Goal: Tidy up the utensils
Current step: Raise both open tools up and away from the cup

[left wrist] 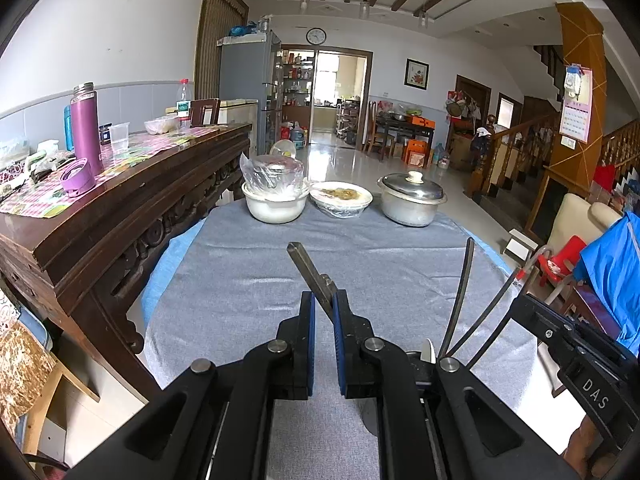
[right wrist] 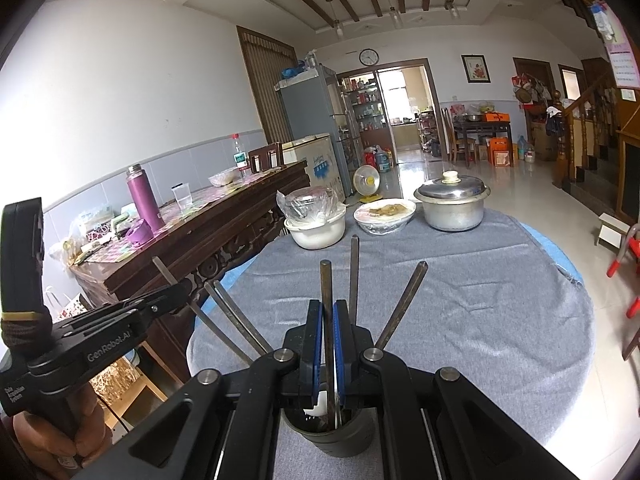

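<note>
Left gripper (left wrist: 324,308) pinching a flat metal handle (left wrist: 308,270), tilted up and far-left above the table (left wrist: 248,280). Right gripper (right wrist: 327,320) clamped on an upright chopstick (right wrist: 326,300) standing in the near cup (right wrist: 340,438). Other handles fanned around; bowl (right wrist: 316,232), plate (right wrist: 384,216), pot (right wrist: 452,204) far across.

a lived-in family home is shown, an open dining and living hall. a round table (right wrist: 500,320) under a grey cloth is set with a lidded pot (right wrist: 452,202) and covered dishes at 12 o'clock. a carved wooden sideboard (left wrist: 132,208) is seen at 9 o'clock, a fridge (left wrist: 244,84) and a wall clock (left wrist: 316,36) at 12 o'clock, and a wooden staircase (left wrist: 520,148) at 2 o'clock.
</note>
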A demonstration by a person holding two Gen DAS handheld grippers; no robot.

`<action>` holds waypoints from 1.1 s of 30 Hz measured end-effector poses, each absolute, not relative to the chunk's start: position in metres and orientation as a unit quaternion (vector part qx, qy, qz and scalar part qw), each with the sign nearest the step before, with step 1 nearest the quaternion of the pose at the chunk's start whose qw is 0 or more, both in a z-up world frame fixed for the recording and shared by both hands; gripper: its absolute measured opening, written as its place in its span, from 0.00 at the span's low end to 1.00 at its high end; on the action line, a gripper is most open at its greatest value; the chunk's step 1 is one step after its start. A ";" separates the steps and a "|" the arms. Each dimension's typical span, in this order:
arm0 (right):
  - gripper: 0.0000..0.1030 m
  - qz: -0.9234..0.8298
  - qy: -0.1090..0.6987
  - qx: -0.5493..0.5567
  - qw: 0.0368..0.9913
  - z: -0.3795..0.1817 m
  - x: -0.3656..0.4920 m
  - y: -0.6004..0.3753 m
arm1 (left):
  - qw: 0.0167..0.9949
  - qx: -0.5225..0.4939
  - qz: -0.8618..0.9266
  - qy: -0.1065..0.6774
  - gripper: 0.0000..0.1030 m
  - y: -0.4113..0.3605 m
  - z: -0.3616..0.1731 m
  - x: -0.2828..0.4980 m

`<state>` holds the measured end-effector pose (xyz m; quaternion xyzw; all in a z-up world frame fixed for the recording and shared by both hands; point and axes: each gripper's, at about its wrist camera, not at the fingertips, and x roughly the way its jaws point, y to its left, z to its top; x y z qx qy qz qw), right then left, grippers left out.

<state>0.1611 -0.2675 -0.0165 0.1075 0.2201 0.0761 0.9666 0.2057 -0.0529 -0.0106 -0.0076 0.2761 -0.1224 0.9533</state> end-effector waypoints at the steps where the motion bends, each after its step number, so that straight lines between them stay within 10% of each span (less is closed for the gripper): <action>1: 0.06 0.075 0.221 0.107 0.966 -0.017 0.161 -0.268 | 0.953 -0.006 -0.120 0.277 0.10 -0.054 -0.011 0.206; 5: 0.07 0.070 0.233 0.112 0.964 -0.020 0.166 -0.270 | 0.954 0.006 -0.102 0.281 0.16 -0.055 -0.011 0.206; 9: 0.10 0.072 0.246 0.124 0.959 -0.022 0.167 -0.277 | 0.954 0.011 -0.097 0.283 0.52 -0.056 -0.011 0.206; 14: 0.29 0.071 0.233 0.138 0.960 -0.018 0.160 -0.285 | 0.958 0.031 -0.079 0.275 0.65 -0.057 -0.009 0.201; 27: 0.33 0.071 0.254 0.113 0.958 -0.020 0.144 -0.281 | 0.961 0.090 0.043 0.259 0.89 -0.028 -0.014 0.185; 30: 0.60 0.075 0.262 0.103 0.957 -0.024 0.139 -0.274 | 0.957 0.118 0.071 0.256 0.97 -0.025 -0.021 0.178; 33: 0.62 0.070 0.262 0.083 0.959 -0.029 0.129 -0.266 | 0.952 0.110 0.054 0.281 0.97 -0.018 -0.032 0.173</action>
